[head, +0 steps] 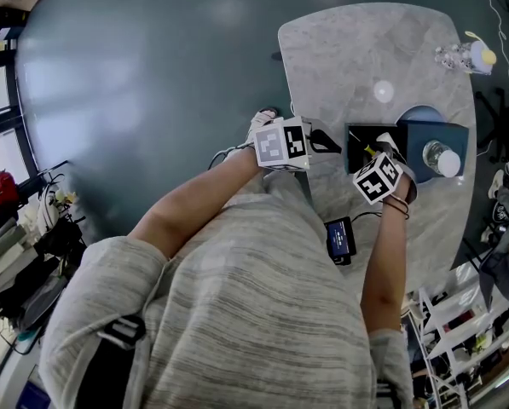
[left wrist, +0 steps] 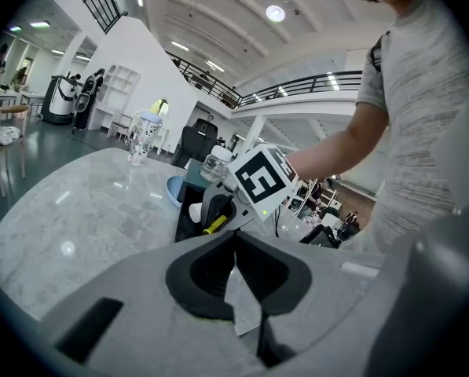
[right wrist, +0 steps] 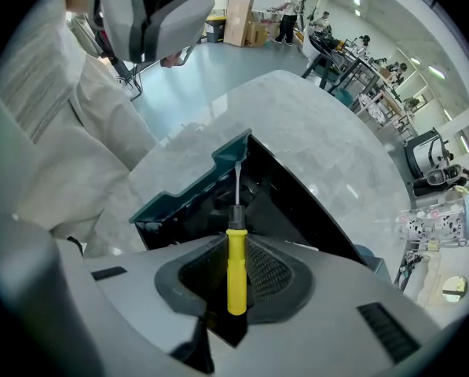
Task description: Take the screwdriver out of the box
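Reaching over the pale marble table (head: pixel 365 49), the right tongs (head: pixel 380 150) are clamped on the yellow handle of the screwdriver (right wrist: pixel 236 277). The handle sits squarely between the two pads, and the thin metal shaft points forward over the dark inside of the open box (right wrist: pixel 195 191), with its tip close to the teal rim. Whether the tip touches the box cannot be told. In the head view the box (head: pixel 361 135) lies near the table's right side, with a clear bottle (head: pixel 442 158) just beside it on the box's blue part. The left tongs (head: pixel 326 141) hang to the left of the box, near it but apart, pressed together on nothing. A small dark device (head: pixel 341 239) with a cable lies nearer the person.
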Motion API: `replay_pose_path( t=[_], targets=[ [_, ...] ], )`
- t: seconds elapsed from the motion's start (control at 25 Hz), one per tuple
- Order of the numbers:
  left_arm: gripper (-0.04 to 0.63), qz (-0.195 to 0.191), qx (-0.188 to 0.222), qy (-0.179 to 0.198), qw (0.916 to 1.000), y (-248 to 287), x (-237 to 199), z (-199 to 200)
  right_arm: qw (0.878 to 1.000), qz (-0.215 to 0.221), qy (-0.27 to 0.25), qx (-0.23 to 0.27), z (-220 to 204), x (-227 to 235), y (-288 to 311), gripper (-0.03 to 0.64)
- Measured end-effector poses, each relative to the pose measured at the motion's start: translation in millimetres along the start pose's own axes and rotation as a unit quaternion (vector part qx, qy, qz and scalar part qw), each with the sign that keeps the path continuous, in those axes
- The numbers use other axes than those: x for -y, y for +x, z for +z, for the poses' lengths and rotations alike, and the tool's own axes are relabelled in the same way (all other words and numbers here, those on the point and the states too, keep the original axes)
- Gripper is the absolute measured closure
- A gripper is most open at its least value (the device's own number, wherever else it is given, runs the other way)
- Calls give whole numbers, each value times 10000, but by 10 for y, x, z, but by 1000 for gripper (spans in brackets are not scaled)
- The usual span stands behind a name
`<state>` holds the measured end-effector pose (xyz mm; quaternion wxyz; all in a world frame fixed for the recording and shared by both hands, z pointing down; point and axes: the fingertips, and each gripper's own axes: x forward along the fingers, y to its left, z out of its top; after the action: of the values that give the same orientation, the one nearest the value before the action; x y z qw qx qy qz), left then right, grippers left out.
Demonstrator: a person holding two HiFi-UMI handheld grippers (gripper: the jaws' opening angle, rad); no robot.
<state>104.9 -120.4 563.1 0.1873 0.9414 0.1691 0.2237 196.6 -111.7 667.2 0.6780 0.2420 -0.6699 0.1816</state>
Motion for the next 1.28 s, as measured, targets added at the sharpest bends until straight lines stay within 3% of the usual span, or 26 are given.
replay_pose_path(
  t=[0.4, 0.88, 1.08, 1.28],
  targets=[
    [578, -36, -29, 119, 9999, -23, 84, 39, 9989, -429, 12, 180, 12, 57, -156, 552],
    [578, -61, 21, 181, 9998, -62, 193, 97, 9907, -981, 470, 813, 132, 100, -424, 552],
    [578, -109, 13, 221, 9997, -77, 243, 105, 9783, -1183, 1088, 1306, 222, 141, -582, 552],
    [578, -181, 1, 328, 9993, -76, 271, 162, 9484, -1260, 2145, 1968, 262, 209, -772, 552]
  ],
)
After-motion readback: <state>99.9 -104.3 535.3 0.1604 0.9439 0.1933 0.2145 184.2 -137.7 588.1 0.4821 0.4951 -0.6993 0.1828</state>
